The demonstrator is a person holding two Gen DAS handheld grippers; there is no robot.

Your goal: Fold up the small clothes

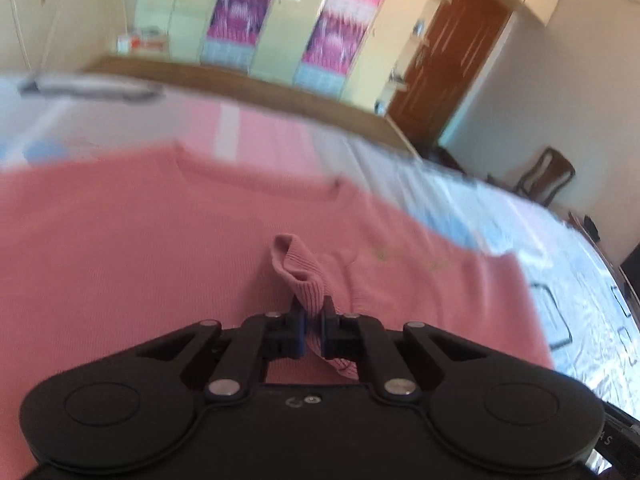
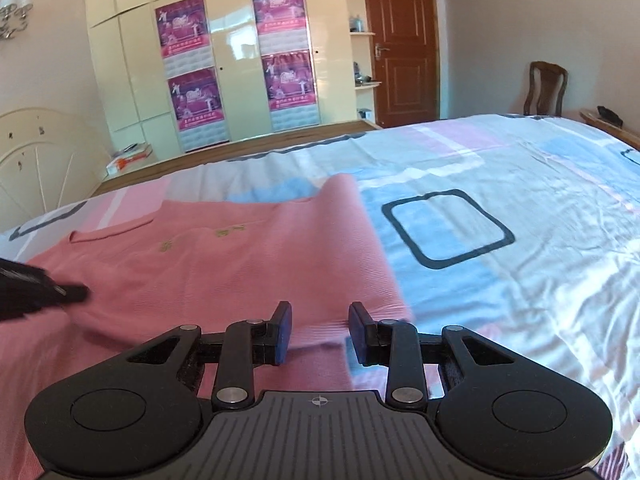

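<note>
Patterned bed (image 2: 520, 200); pink sweater (image 2: 224, 264) spread flat on it.

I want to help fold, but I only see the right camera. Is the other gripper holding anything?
Observer: Yes. The left gripper is shut on the ribbed cuff of the pink sweater.
Operator: Is the cuff flat?
Observer: No, it stands up from the sweater, curled open at the top.
Operator: Is my gripper holding anything?
Observer: No, the right gripper is open, with nothing pinched.
</note>
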